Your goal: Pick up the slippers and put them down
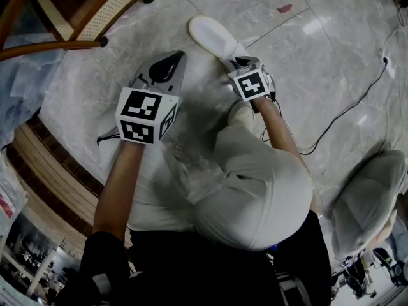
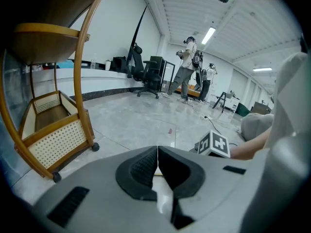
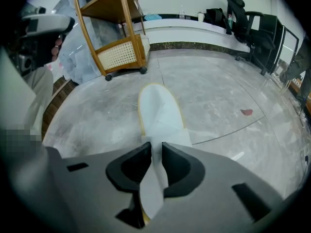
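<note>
On floor right of the wooden cart: white slipper, sole down.
Right gripper: jaws narrowly parted, slipper's upper edge standing between them.
Right arm: stretched forward, gripper aimed steeply down at the slipper's heel end.
Left gripper: jaws pressed together, nothing in them.
Left arm: raised, gripper tilted gently down, between cart and slipper.

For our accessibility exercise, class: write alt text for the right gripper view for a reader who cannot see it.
A white slipper lies on the grey floor, its upper between the slightly parted jaws of the right gripper. A wooden rattan cart stands behind.
</note>
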